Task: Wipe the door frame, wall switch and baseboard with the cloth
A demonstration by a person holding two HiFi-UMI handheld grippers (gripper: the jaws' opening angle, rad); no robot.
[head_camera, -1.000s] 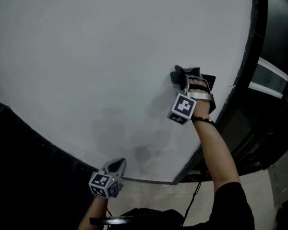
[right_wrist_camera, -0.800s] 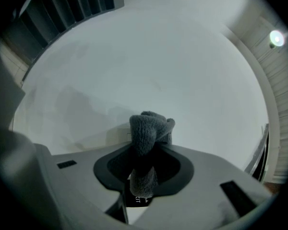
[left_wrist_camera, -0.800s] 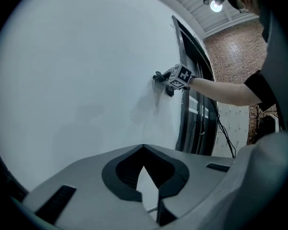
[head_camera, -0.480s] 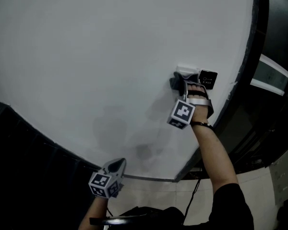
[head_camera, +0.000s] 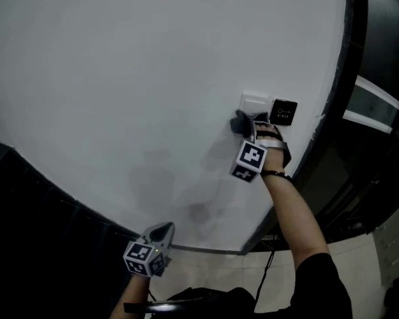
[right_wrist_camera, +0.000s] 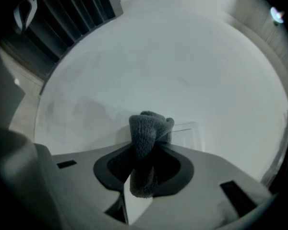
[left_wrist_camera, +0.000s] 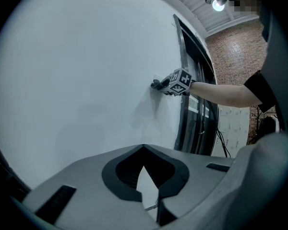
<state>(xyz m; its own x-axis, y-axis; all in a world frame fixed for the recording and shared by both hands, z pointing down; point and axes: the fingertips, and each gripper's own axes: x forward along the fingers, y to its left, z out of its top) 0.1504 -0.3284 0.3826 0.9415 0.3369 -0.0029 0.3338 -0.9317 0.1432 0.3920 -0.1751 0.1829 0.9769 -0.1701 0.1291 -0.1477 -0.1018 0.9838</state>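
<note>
My right gripper (head_camera: 245,126) is shut on a dark grey cloth (head_camera: 240,123), which presses on the white wall just beside and below the white wall switch (head_camera: 255,103). In the right gripper view the bunched cloth (right_wrist_camera: 149,131) sticks out of the jaws of my right gripper (right_wrist_camera: 145,150), in front of the switch plate (right_wrist_camera: 186,132). The dark door frame (head_camera: 340,78) runs down the right side. Low down near the floor, my left gripper (head_camera: 162,231) is shut with nothing in it and is off the wall. From the left gripper (left_wrist_camera: 144,148) I see the cloth (left_wrist_camera: 156,85) far up the wall.
A small black button plate (head_camera: 283,112) sits right of the switch. Beige floor tiles (head_camera: 213,268) meet the wall at the bottom. A dark panel (head_camera: 33,224) fills the lower left. Glass and dark framing (head_camera: 372,111) lie beyond the door frame.
My right gripper has slid the cloth down and to the left, off the switch. The white switch and the black plate now show. The left gripper has stayed put.
</note>
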